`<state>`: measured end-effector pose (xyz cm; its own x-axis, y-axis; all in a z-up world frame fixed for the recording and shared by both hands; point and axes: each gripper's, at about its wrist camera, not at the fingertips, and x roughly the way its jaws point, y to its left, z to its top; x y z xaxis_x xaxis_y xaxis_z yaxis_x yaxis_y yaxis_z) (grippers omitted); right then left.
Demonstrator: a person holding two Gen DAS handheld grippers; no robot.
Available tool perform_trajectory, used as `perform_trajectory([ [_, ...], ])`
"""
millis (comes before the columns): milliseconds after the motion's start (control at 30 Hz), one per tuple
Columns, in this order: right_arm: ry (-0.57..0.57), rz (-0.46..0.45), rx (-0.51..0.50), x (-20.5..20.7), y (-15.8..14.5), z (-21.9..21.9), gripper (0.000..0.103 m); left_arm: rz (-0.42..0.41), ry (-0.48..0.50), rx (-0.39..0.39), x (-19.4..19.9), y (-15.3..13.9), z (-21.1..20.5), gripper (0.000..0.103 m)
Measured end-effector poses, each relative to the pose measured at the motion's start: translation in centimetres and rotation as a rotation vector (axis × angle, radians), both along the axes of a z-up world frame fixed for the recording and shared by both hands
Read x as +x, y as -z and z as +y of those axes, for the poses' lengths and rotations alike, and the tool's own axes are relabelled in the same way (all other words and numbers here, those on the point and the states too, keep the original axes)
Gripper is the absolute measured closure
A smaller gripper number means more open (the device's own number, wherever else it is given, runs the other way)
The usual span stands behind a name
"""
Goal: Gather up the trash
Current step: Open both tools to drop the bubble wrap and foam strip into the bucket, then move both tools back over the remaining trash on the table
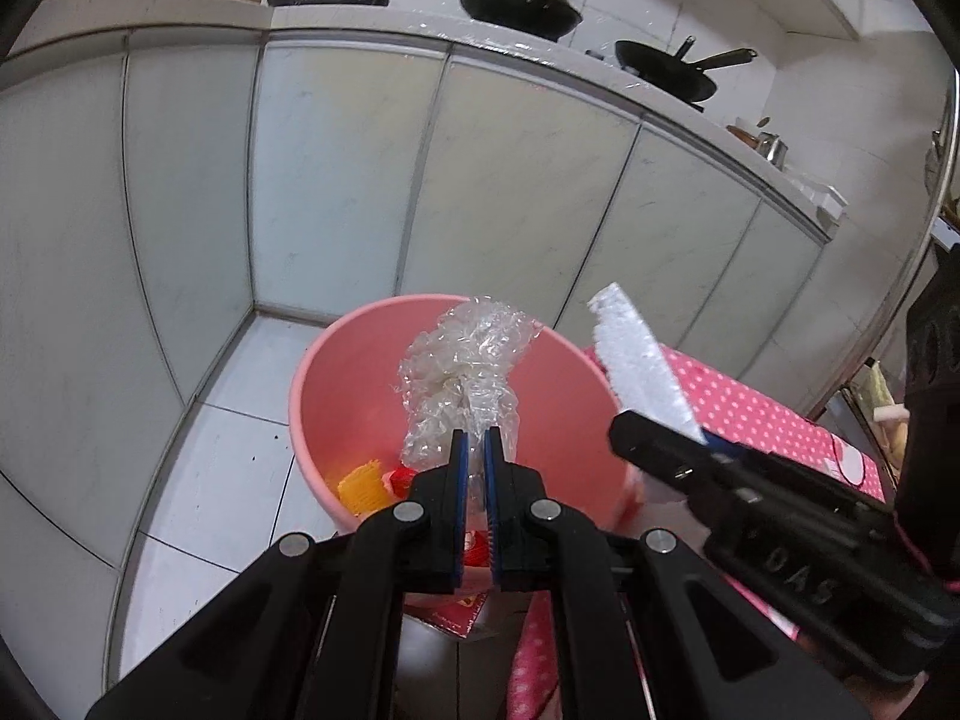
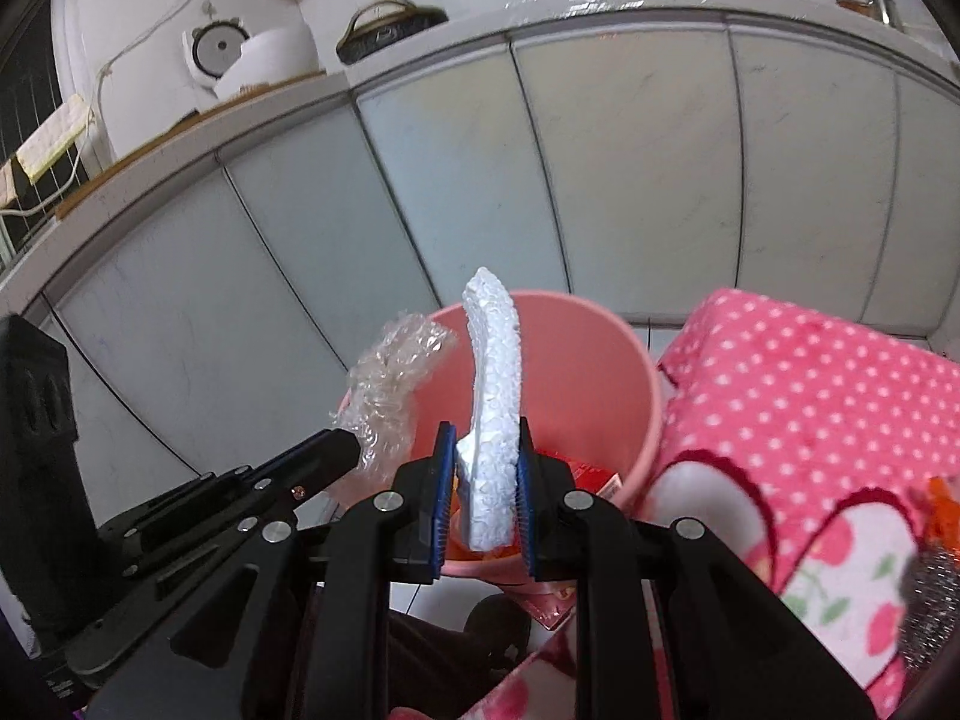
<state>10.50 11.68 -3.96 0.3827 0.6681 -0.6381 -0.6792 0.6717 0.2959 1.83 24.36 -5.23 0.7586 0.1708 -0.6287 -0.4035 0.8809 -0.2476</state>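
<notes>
A pink bucket [image 1: 312,372] stands on the tiled floor, holding orange and red trash [image 1: 360,489]. My left gripper [image 1: 475,441] is shut on a crumpled clear plastic wrap [image 1: 462,360] held over the bucket's mouth. My right gripper [image 2: 483,438] is shut on a white foam strip [image 2: 495,396] held over the bucket [image 2: 594,372]. In the left wrist view the right gripper [image 1: 690,441] and the foam strip [image 1: 642,360] sit by the bucket's right rim. In the right wrist view the left gripper [image 2: 342,447] holds the wrap [image 2: 390,384] at the left rim.
A table with a pink polka-dot cloth [image 2: 810,420] stands right of the bucket, with orange and silvery wrappers [image 2: 936,570] at its right edge. White cabinet doors [image 1: 336,180] stand behind. Woks [image 1: 522,0] sit on the counter above. A red packet [image 1: 456,615] lies on the floor.
</notes>
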Motion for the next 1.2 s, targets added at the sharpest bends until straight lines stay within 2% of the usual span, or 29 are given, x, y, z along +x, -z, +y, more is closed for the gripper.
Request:
perform_trajectory([
  [300, -0.016, 0.029, -0.057, 0.8, 2.2, 2.4, 0.084, 0.042, -0.015, -0.026, 1.0, 1.8, 1.2, 0.098],
  [733, 0.028, 0.072, -0.111, 2.2, 3.2, 4.5, 0.084, 0.076, -0.047, -0.044, 1.4, 2.6, 2.1, 0.095],
  [800, 0.03, 0.072, -0.108, 2.3, 3.0, 4.7, 0.084, 0.071, -0.05, -0.043, 1.3, 2.3, 2.0, 0.09],
  [833, 0.033, 0.069, -0.108, 2.4, 2.9, 4.6, 0.083, 0.066, -0.053, -0.04, 1.2, 2.2, 2.0, 0.083],
  [867, 0.033, 0.065, -0.108, 2.4, 2.9, 4.6, 0.077, 0.062, -0.055, -0.038, 1.1, 2.2, 2.0, 0.076],
  [933, 0.035, 0.061, -0.097, 2.3, 2.7, 4.4, 0.066, 0.052, -0.057, -0.032, 0.9, 2.0, 1.9, 0.071],
  [1200, 0.041, 0.024, -0.082, 1.4, 1.7, 2.6, 0.066, 0.024, -0.041, -0.013, 0.3, 0.5, 1.1, 0.068],
])
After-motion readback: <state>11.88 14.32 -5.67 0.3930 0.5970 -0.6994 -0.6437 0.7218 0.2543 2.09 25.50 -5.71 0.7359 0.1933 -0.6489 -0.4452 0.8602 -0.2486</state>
